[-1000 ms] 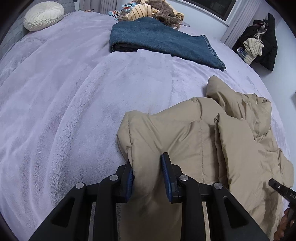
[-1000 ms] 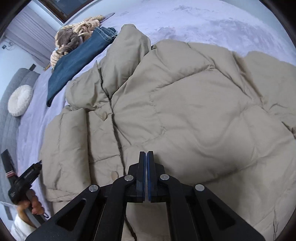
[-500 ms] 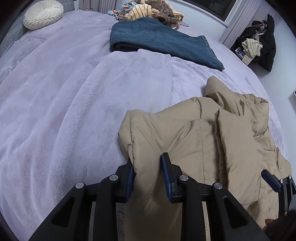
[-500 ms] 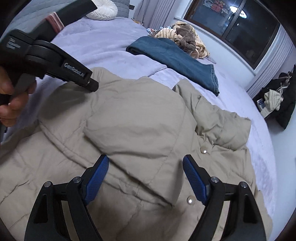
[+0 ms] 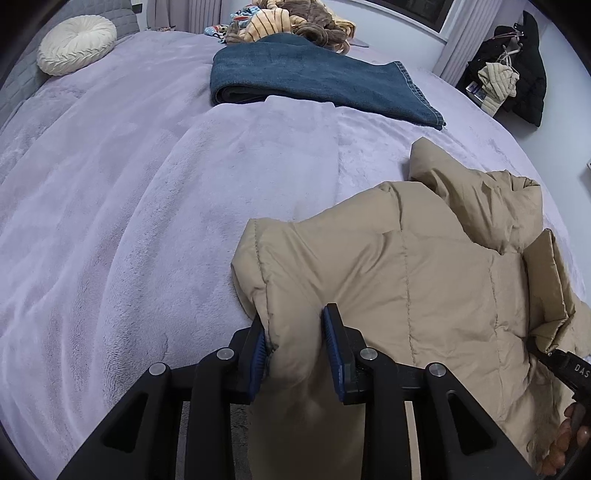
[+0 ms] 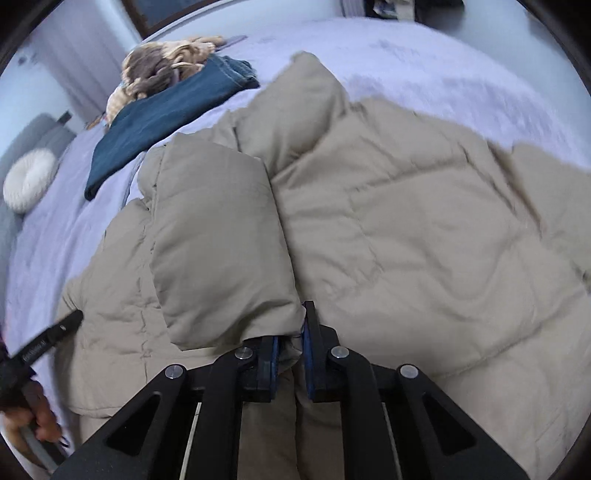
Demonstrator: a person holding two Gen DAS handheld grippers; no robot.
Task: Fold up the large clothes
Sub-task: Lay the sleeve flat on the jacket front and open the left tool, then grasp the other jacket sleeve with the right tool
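Note:
A beige puffer jacket (image 5: 424, 280) lies spread on the lilac bed cover (image 5: 129, 221). My left gripper (image 5: 295, 332) is shut on a padded edge at the jacket's left side, and the fabric bulges between the blue pads. In the right wrist view the jacket (image 6: 406, 229) fills the frame, with one panel folded over its left half. My right gripper (image 6: 291, 332) has its jaws closing on the near edge of that fold, with cloth pinched between the pads. A hand (image 6: 37, 417) holding the left tool shows at the lower left.
Folded blue jeans (image 5: 314, 81) lie at the far side of the bed, with a pile of striped and brown clothes (image 5: 288, 22) behind them. A white round cushion (image 5: 77, 44) sits at the far left. Dark coats (image 5: 517, 70) hang at the right wall.
The right gripper went from shut to wide open over the jacket, then closed on the edge of a folded panel. The left gripper kept its grip and stayed put.

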